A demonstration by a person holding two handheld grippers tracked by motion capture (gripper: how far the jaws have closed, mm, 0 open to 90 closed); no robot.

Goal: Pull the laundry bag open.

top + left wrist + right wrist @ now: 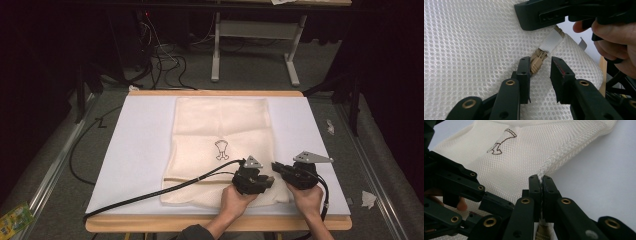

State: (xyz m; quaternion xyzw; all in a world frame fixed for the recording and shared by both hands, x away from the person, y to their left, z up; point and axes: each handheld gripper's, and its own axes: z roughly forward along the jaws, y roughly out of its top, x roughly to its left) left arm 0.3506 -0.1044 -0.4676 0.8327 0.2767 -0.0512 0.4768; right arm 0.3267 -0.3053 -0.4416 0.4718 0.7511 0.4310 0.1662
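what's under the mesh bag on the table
The cream mesh bag lies flat on a white sheet that covers the wooden table. The sheet shows all around the bag; the part beneath it is covered, and the mesh is too dense to see through.

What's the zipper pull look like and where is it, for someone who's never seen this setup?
On the white table lies a cream mesh bag. At its near right corner, between the open jaws of the left gripper, sits the zipper pull: a small tan plastic tab, beside a white fabric end tab.
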